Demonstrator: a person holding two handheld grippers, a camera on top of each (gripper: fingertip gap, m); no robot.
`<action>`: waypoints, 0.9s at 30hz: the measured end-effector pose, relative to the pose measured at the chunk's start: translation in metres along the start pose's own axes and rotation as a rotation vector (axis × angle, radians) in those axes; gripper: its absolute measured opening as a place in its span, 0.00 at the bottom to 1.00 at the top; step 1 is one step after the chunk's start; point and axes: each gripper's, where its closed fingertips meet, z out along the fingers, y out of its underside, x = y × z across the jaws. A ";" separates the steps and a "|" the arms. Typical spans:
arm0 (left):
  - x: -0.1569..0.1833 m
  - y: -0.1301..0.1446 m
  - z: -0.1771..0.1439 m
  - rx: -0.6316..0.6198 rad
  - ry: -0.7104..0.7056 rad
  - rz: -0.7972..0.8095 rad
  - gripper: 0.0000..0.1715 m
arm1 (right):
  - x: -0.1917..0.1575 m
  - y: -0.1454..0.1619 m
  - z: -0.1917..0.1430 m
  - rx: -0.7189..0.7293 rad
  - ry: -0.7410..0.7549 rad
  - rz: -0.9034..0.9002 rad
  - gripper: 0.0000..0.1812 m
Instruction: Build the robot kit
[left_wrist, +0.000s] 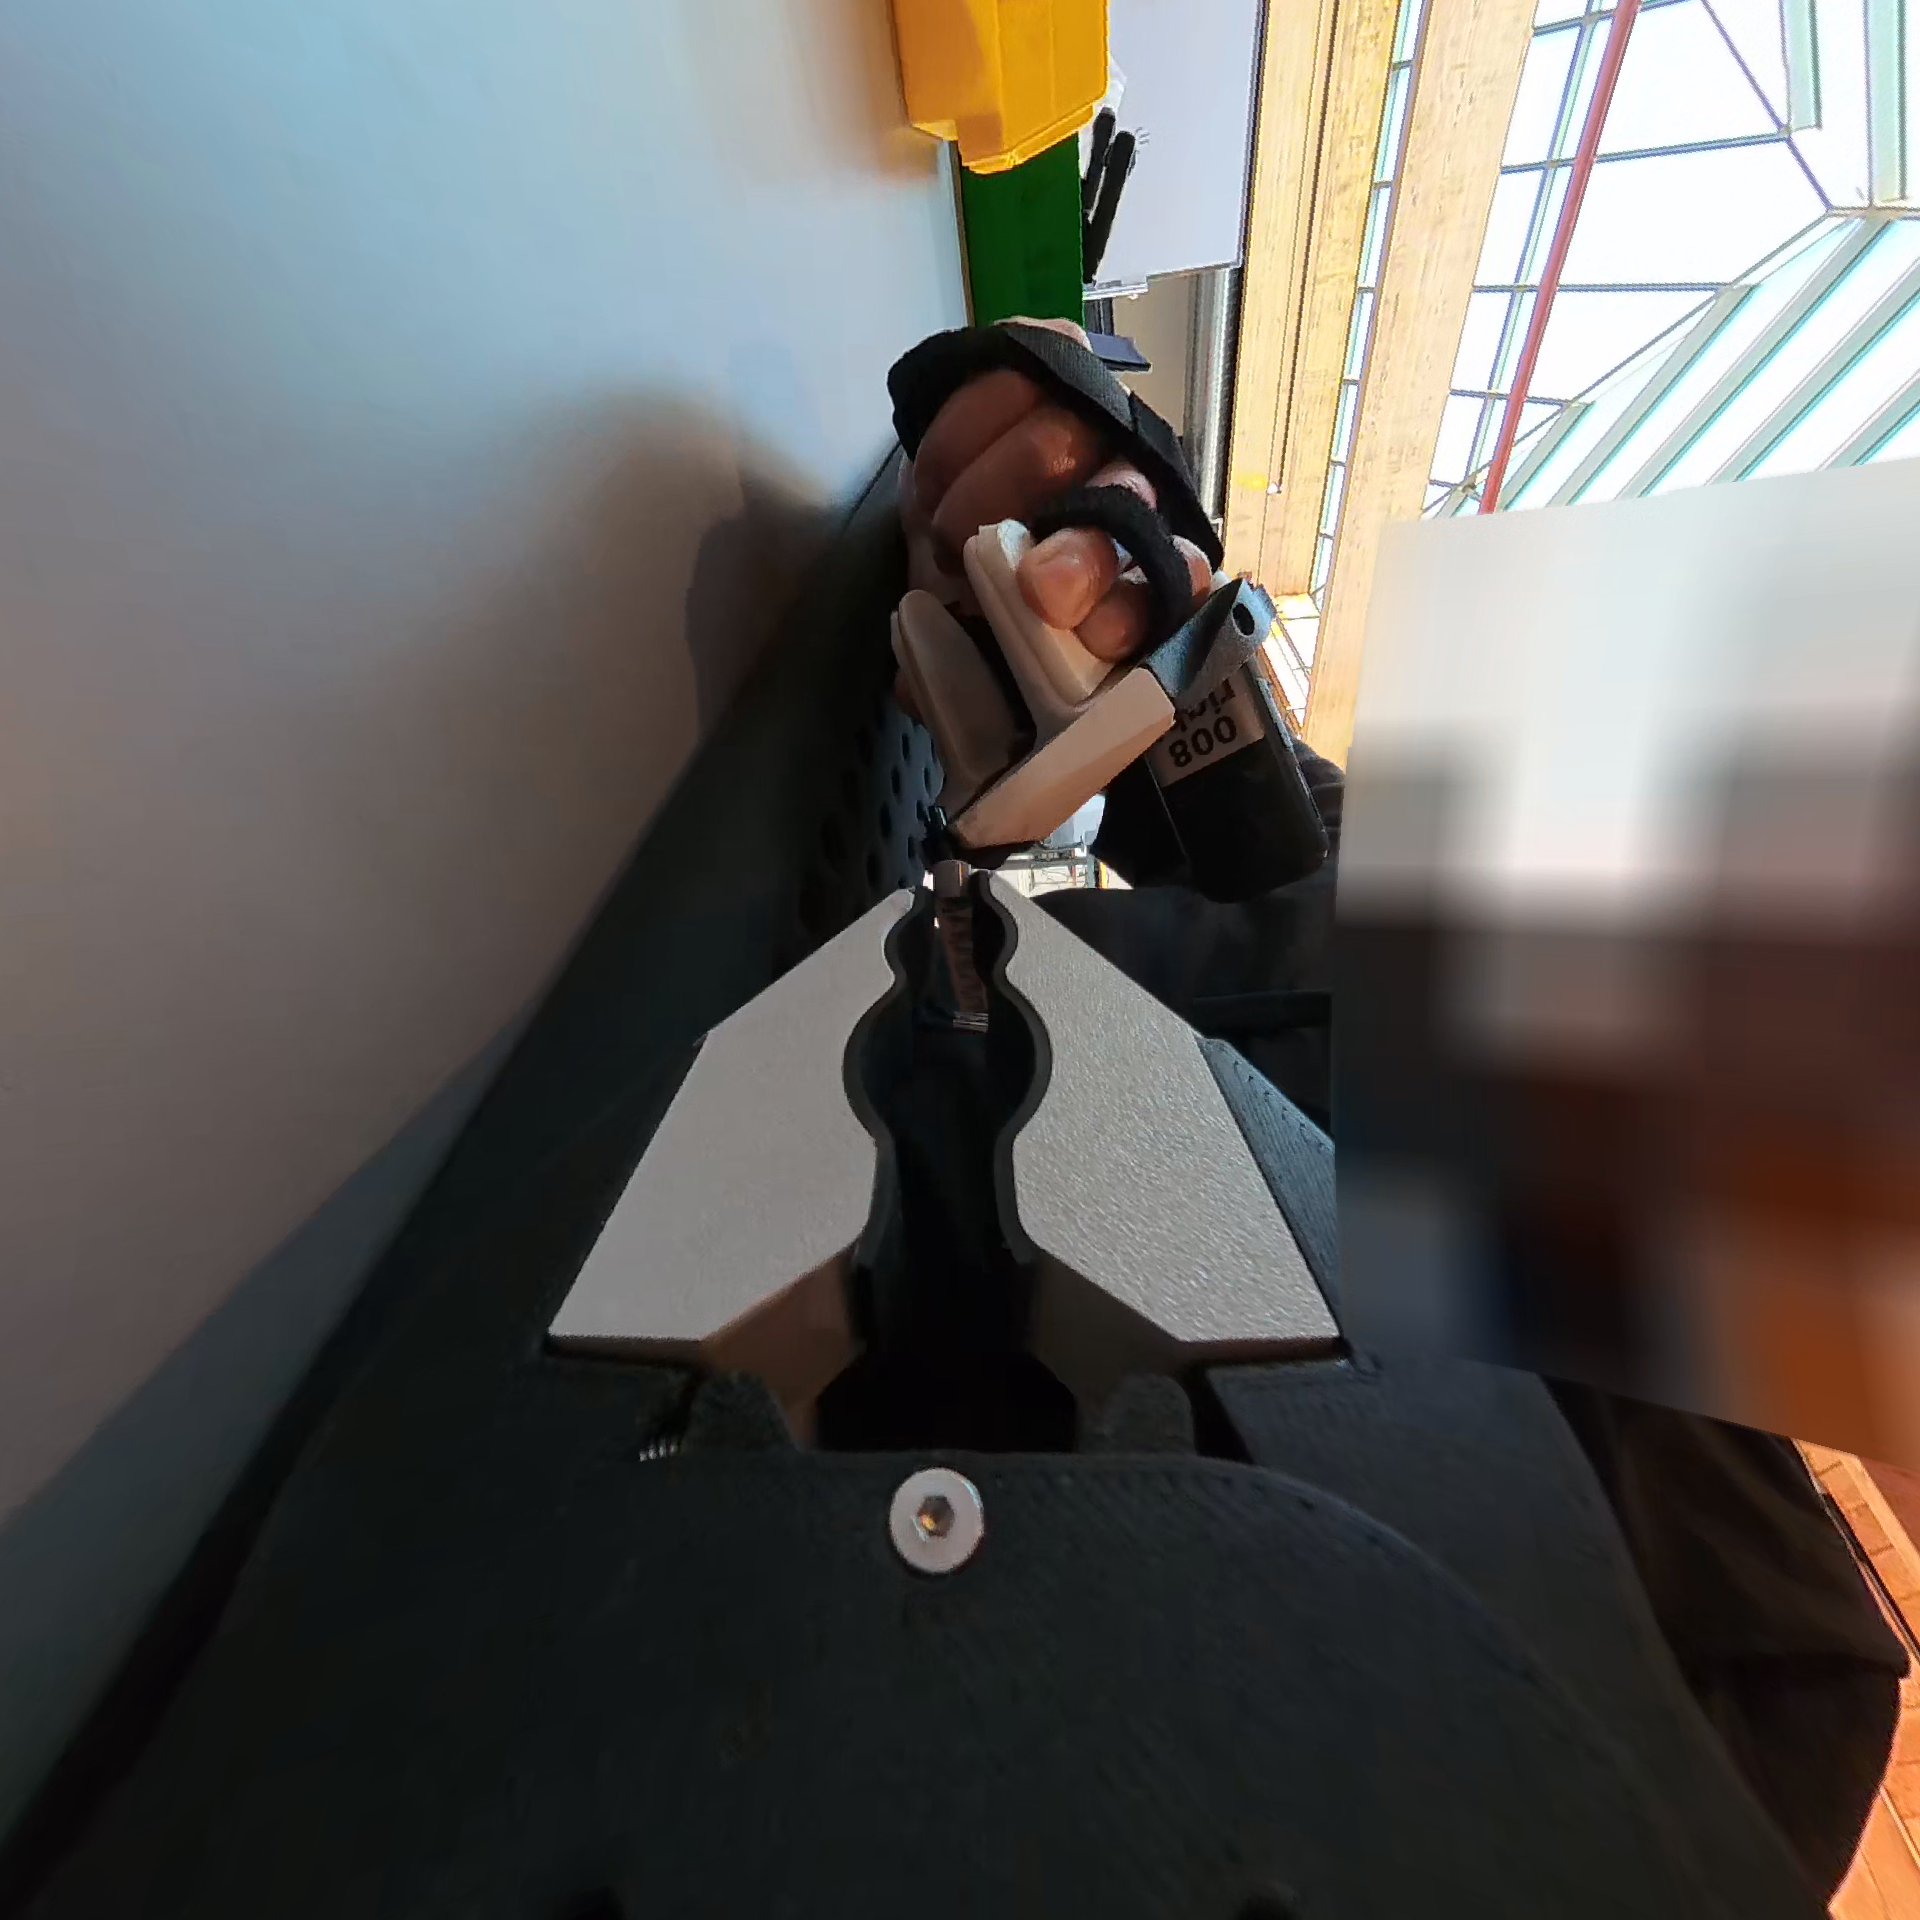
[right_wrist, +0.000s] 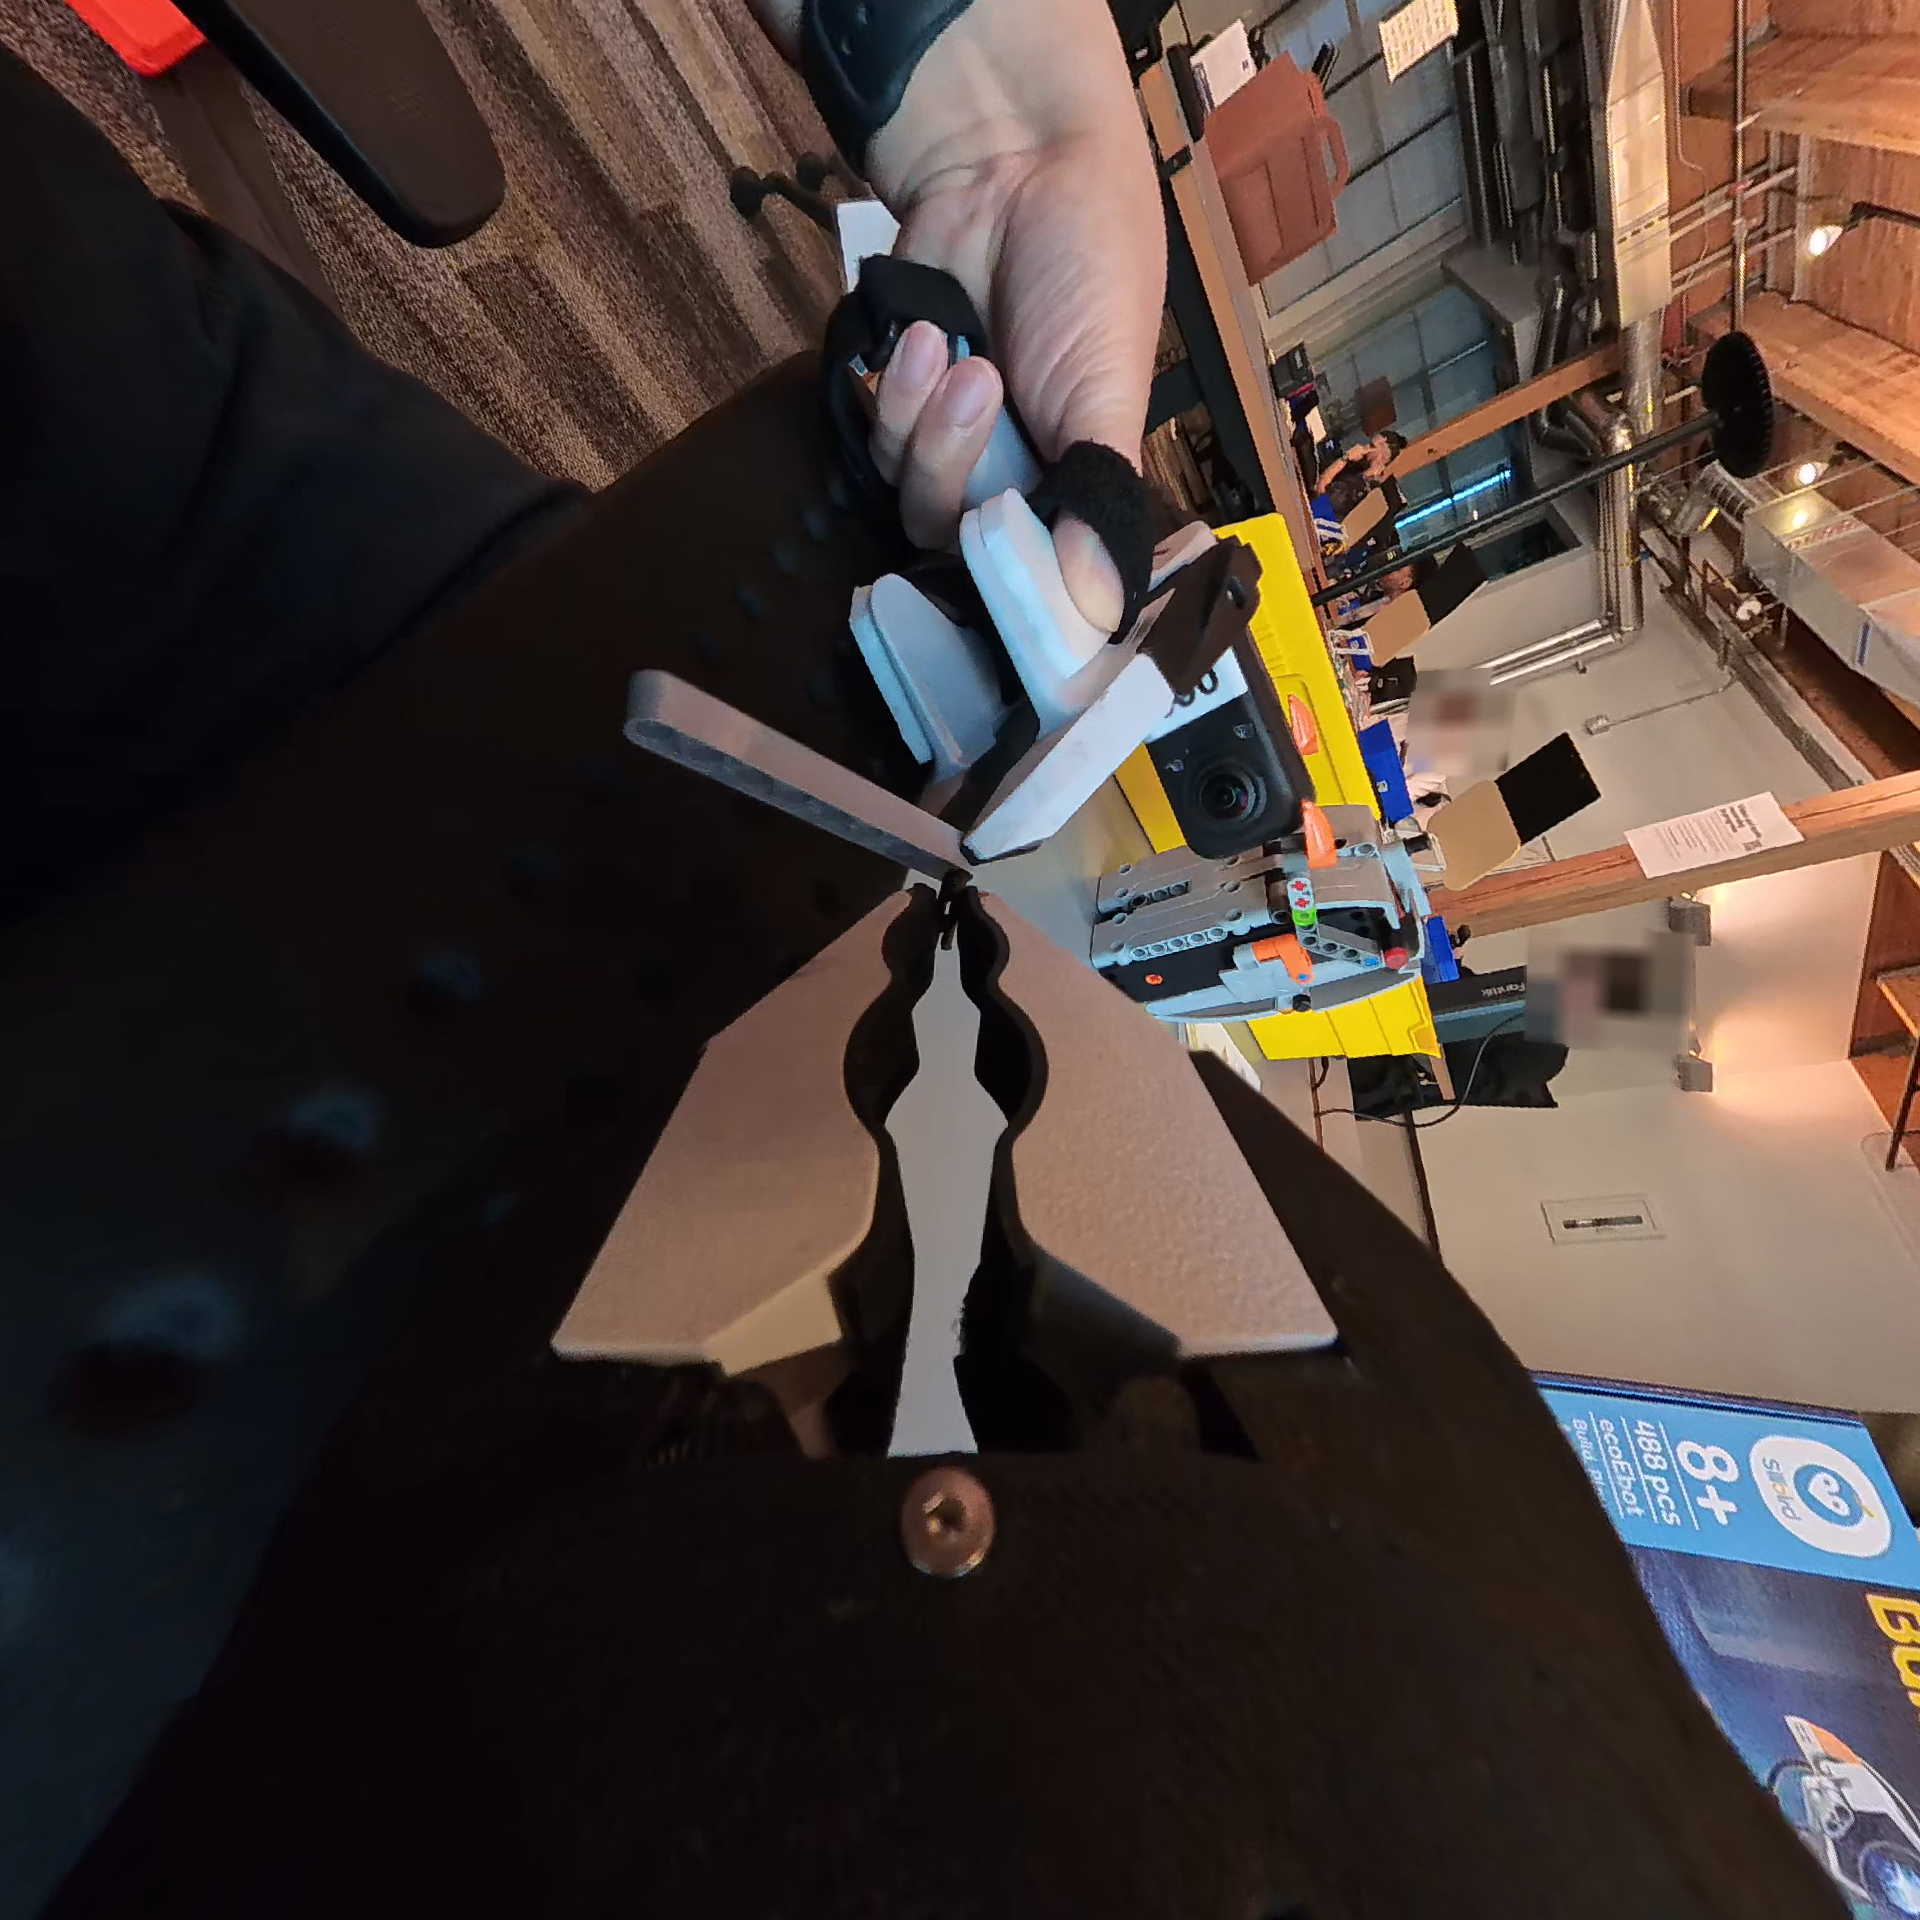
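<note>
Fingertips of the left gripper (left_wrist: 954, 894) pinch a small dark metal pin with a silver collar (left_wrist: 961, 966), its length lying back in the narrow gap between the 2 grey fingers; the right gripper (right_wrist: 951, 902) meets it tip to tip, closed on a small black piece (right_wrist: 950, 914) too small to make out. Behind the grippers stand a grey brick-built model (right_wrist: 1247, 930), a yellow bin (right_wrist: 1340, 1013) and a blue printed box (right_wrist: 1766, 1621); a bare hand (right_wrist: 1029, 312) grips the left tool's white handle.

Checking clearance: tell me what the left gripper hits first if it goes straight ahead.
Probably the right gripper: its fingertips sit right at the left gripper tips, where a small dark part is pinched. Depth looks near contact.
</note>
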 end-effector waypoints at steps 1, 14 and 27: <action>0.000 0.000 0.000 -0.004 -0.001 0.000 0.03 | 0.000 0.000 0.000 0.002 -0.003 -0.001 0.01; -0.002 -0.005 0.000 0.022 -0.009 -0.009 0.03 | 0.003 0.004 0.004 0.025 -0.021 0.081 0.02; 0.010 -0.019 -0.004 0.155 0.042 0.082 0.08 | 0.026 0.013 -0.004 -0.044 0.090 0.159 0.01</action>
